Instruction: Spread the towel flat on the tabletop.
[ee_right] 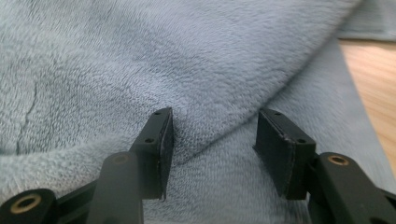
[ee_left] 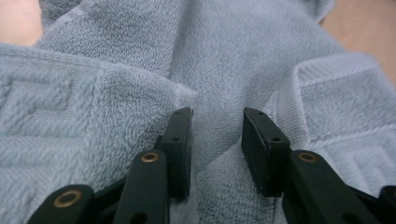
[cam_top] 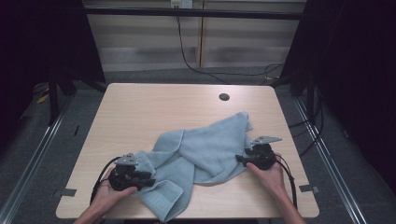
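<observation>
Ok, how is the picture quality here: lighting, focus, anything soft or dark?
High view: the table is evenly lit with dark surroundings, and the towel is a bit soft but readable. Left gripper view: the terry weave near the left gripper is crisp and the far corners blur. Right gripper view: the pile around the right gripper is sharp; no glare.

A light wooden desk (cam_top: 140, 107) with a round cable hole (cam_top: 224, 97) stands on grey carpet (cam_top: 56, 154). Black curtains (cam_top: 355, 70) flank both sides. Behind is a pale panelled wall (cam_top: 140, 42), with black cables (cam_top: 196, 67) trailing down to the floor.
</observation>
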`<action>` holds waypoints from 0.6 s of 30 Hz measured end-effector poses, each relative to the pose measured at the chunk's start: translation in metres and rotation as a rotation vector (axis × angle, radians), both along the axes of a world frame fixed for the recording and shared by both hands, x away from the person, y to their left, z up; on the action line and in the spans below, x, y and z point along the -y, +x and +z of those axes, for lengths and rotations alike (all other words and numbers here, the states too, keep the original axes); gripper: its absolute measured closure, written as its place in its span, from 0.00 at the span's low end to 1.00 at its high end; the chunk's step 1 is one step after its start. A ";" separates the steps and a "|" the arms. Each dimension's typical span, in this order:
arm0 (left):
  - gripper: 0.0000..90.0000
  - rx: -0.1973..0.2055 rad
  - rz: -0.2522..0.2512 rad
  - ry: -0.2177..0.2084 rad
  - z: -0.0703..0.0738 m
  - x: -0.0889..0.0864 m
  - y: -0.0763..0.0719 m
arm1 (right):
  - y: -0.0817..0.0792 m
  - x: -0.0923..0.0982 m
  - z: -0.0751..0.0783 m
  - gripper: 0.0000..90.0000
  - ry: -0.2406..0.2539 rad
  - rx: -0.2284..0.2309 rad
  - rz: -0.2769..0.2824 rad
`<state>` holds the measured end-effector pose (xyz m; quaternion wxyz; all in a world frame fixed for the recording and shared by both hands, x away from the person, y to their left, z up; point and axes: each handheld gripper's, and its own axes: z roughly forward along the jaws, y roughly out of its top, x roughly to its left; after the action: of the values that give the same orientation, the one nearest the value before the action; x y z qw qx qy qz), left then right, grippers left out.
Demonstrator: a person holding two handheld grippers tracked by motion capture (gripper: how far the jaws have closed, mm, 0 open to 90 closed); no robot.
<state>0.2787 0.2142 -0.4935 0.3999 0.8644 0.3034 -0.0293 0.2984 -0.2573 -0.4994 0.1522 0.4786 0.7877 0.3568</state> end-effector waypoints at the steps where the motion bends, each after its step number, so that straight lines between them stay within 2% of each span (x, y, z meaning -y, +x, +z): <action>1: 0.69 -0.017 -0.032 -0.038 0.003 0.000 -0.003 | -0.003 0.003 0.000 0.54 0.019 0.010 0.004; 2: 0.69 -0.017 -0.032 -0.038 0.003 0.000 -0.003 | -0.003 0.003 0.000 0.54 0.019 0.010 0.004; 3: 0.68 0.001 -0.022 -0.095 0.009 -0.001 0.000 | -0.010 0.005 0.003 0.53 0.024 0.025 0.006; 4: 0.68 0.000 -0.017 -0.113 0.013 0.000 0.005 | -0.013 0.006 0.005 0.53 0.029 0.033 0.010; 5: 0.67 0.017 -0.003 -0.125 0.018 0.002 0.009 | -0.015 0.007 0.007 0.54 0.044 0.040 0.023; 8: 0.67 0.062 0.024 -0.144 0.030 0.010 0.029 | -0.017 0.010 0.008 0.55 -0.003 0.039 -0.015; 9: 0.67 0.063 0.041 -0.153 0.032 0.014 0.038 | -0.016 0.011 0.005 0.54 -0.010 0.034 -0.025; 10: 0.66 0.036 0.059 -0.162 0.033 0.017 0.048 | -0.015 0.013 0.002 0.53 -0.029 0.030 -0.035; 11: 0.65 0.036 0.059 -0.162 0.033 0.017 0.048 | -0.015 0.013 0.002 0.53 -0.029 0.030 -0.035; 13: 0.64 0.029 0.093 -0.178 0.033 0.024 0.068 | -0.011 0.011 -0.005 0.50 -0.049 0.036 -0.044; 14: 0.63 0.049 0.138 -0.169 0.030 0.029 0.079 | -0.010 0.010 -0.005 0.50 -0.056 0.040 -0.040; 15: 0.61 0.049 0.138 -0.169 0.030 0.029 0.079 | -0.009 0.009 -0.005 0.50 -0.061 0.037 -0.046; 16: 0.58 0.024 0.174 -0.140 0.021 0.036 0.090 | -0.009 0.008 -0.005 0.51 -0.066 0.038 -0.044; 17: 0.56 0.024 0.174 -0.140 0.021 0.036 0.090 | -0.009 0.008 -0.005 0.58 -0.068 0.039 -0.038; 18: 0.56 0.028 0.177 -0.090 0.014 0.040 0.093 | -0.009 0.008 -0.005 0.58 -0.068 0.039 -0.038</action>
<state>0.3718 0.1738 -0.4792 0.4436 0.8157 0.3713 0.0047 0.2893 -0.2652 -0.5044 0.1906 0.4811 0.7870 0.3359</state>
